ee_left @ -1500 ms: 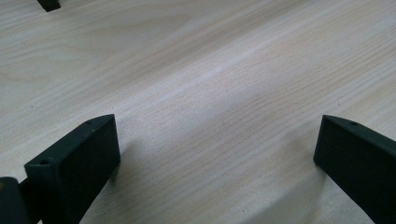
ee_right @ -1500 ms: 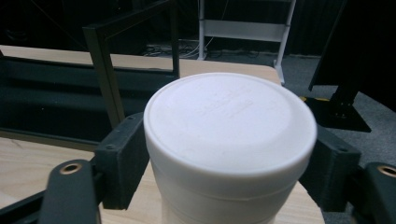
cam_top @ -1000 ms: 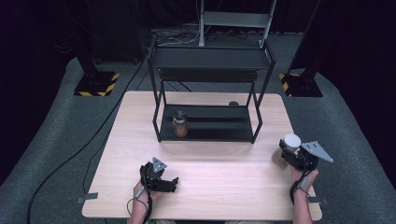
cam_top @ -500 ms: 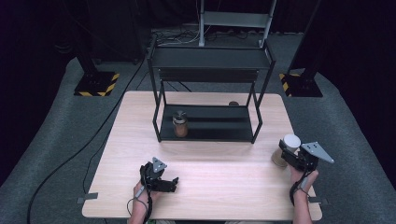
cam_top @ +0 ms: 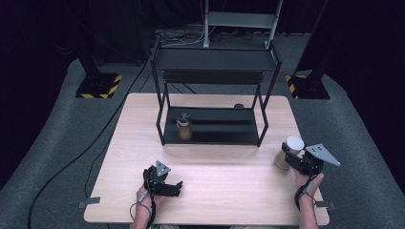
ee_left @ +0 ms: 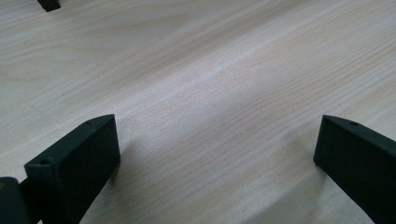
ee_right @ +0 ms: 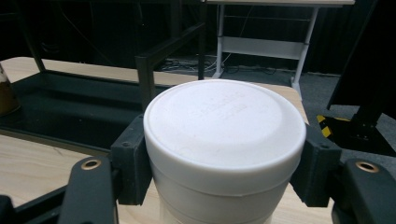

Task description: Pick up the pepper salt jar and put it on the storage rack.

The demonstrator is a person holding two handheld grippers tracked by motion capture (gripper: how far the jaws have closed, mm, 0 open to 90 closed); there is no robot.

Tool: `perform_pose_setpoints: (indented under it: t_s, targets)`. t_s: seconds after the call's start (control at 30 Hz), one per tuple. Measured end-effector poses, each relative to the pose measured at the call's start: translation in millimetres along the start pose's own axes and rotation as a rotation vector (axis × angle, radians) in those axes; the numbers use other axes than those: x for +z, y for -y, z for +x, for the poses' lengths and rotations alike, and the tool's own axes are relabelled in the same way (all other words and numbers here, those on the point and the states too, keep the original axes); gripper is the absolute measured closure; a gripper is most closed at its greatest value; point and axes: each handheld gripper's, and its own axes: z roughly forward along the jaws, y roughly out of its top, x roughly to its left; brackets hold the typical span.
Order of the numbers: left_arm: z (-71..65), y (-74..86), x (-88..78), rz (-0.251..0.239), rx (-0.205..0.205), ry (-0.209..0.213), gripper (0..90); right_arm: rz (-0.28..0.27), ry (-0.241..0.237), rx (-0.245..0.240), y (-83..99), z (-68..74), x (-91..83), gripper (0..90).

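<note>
Item: white-lidded jar (cam_top: 289,151), standing on the table (cam_top: 229,200) to the right of the black shelf rack (cam_top: 213,102) and forward of its right front leg, near the table's right edge. Holder: right gripper (cam_top: 292,158), jaws pinching the jar just under the lid (ee_right: 224,126) from both sides, pads flat against the wall. Second item: brown-filled jar (cam_top: 184,127), upright on the rack's lower shelf toward its left end. Idle tool: left gripper (cam_top: 177,187), jaws spread with bare tabletop between them, resting well forward of the rack's left front leg. Risks, as judged: the hold sits high on a smooth rounded body (the part below the lid is hidden in the right gripper view), so a lift could let the jar slide down or tilt; a swing toward the rack could knock the lid on the right front leg or the upper shelf's edge; a careless placement could bump the brown-filled jar.
</note>
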Motion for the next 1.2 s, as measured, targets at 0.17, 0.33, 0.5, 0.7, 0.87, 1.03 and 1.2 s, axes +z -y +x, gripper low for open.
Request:
perform_pose_setpoints:
  t_s: [0.17,0.33,0.5,0.7,0.87,1.03,1.2]
  targets:
    - [0.0,0.0,0.0,0.0,0.0,0.0,0.0,0.003,-0.021,-0.01,-2.3,3.6,2.5,33.0]
    - [0.0,0.0,0.0,0.0,0.0,0.0,0.0,0.0,-0.039,-0.01,-4.1,6.0,5.6,33.0]
    - [0.0,0.0,0.0,0.0,0.0,0.0,0.0,0.003,-0.06,-0.016,-7.0,9.5,9.5,33.0]
    - [0.0,0.0,0.0,0.0,0.0,0.0,0.0,0.005,-0.076,-0.023,-9.9,13.3,13.5,33.0]
    - [0.0,0.0,0.0,0.0,0.0,0.0,0.0,0.004,-0.091,-0.028,-11.9,15.7,16.4,33.0]
    - [0.0,0.0,0.0,0.0,0.0,0.0,0.0,0.006,-0.102,-0.029,-13.8,18.1,19.4,33.0]
    - [0.0,0.0,0.0,0.0,0.0,0.0,0.0,0.008,-0.113,-0.03,-15.1,20.2,22.2,33.0]
